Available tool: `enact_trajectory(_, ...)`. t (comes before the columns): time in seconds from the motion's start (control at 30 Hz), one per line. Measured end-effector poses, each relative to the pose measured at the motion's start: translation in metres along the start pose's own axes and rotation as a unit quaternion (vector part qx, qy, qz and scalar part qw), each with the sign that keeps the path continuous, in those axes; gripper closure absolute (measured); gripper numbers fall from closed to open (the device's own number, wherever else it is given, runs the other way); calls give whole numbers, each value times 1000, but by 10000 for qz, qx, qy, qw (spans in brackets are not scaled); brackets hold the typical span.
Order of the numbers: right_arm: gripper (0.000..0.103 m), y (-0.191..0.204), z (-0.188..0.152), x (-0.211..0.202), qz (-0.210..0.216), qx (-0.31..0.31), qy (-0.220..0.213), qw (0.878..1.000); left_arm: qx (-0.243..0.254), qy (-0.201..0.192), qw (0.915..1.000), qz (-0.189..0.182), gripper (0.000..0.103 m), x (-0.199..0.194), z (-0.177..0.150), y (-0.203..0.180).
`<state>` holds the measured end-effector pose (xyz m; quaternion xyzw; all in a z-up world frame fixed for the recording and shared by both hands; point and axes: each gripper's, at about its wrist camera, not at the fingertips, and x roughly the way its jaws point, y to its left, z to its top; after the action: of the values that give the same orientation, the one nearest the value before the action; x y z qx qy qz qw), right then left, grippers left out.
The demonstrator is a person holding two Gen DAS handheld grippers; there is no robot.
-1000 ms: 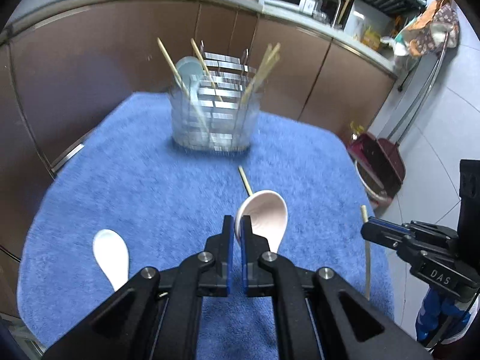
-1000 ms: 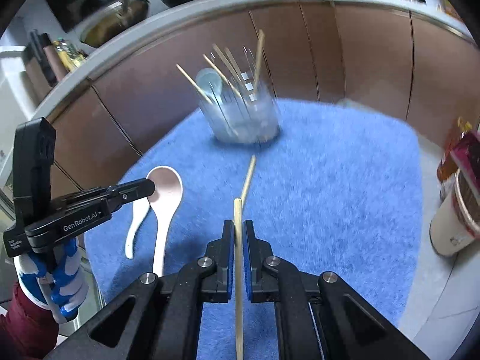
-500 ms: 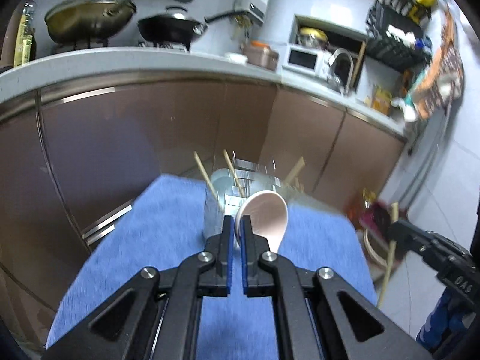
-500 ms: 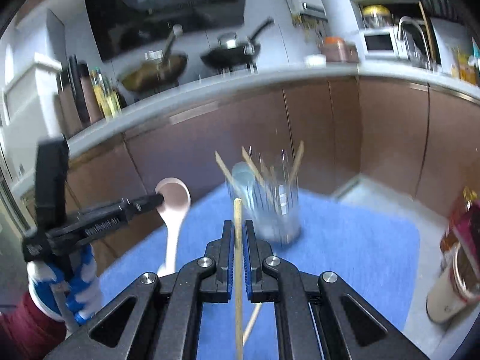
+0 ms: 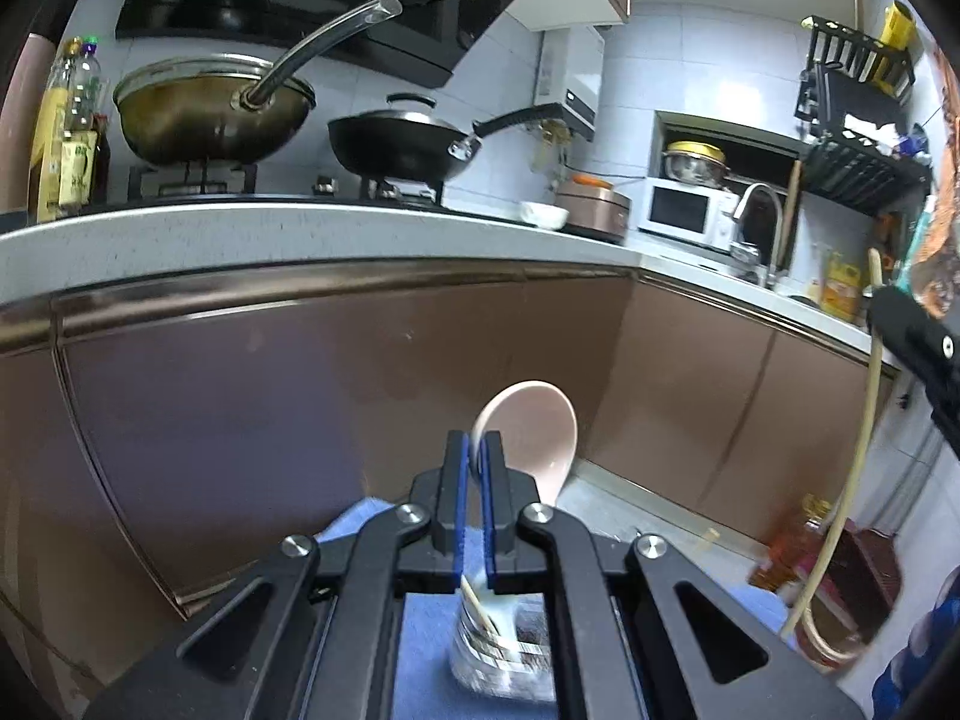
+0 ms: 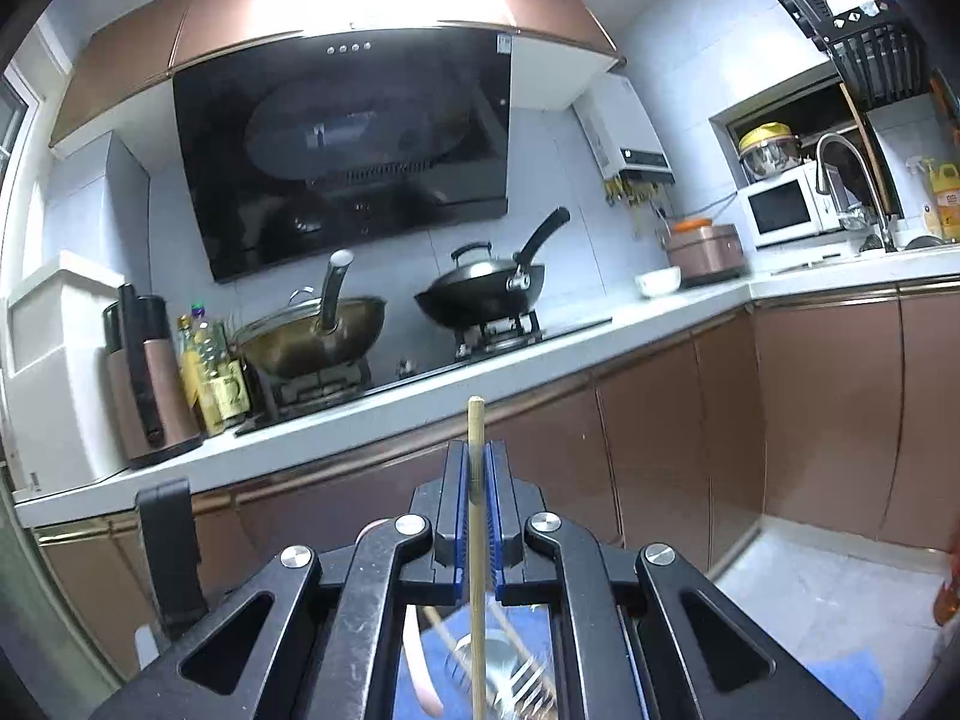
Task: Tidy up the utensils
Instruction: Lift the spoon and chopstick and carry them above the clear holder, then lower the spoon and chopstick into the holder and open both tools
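Lifted since earlier: both your grippers rose off the blue towel (image 5: 372, 525) and levelled toward the counter.
Left gripper (image 5: 474, 468): clamped on the pink spoon (image 5: 531, 429), bowl up.
Right gripper (image 6: 474, 474): pinching a chopstick (image 6: 476, 540) upright.
Holder (image 5: 504, 648): low between your fingers, chopsticks already standing in it.
Meaning: you likely have both pieces poised for lowering in; tip them downward first.

The right gripper (image 6: 477, 483) is closed on a wooden chopstick (image 6: 476, 546) that stands upright. Below it, blurred, is a clear utensil holder (image 6: 510, 669) on a blue towel (image 6: 852, 681).
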<state>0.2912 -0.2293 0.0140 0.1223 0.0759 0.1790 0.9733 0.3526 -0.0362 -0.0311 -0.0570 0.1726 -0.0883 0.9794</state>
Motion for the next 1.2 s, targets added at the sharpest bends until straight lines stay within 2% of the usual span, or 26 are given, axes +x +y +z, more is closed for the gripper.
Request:
enact_trajectory(0.13, 97, -14, -6, 28, -79, -22, -153, 9998, 128, -187, 9994, 265, 100, 24, -4, -5)
enact_trajectory(0.33, 97, -28, -21, 49, -138, -99, -247, 9995, 229, -367, 9983, 403, 100, 41, -21, -13)
enact_trajectory(0.7, 97, -39, -46, 62, -99, -107, -153, 9998, 287, -392, 9972, 564, 100, 57, -52, -21)
enact_trajectory(1.2, 97, -44, -37, 64, 154, -24, -463, 9988, 102, -402, 9973, 606, 99, 65, -61, -22)
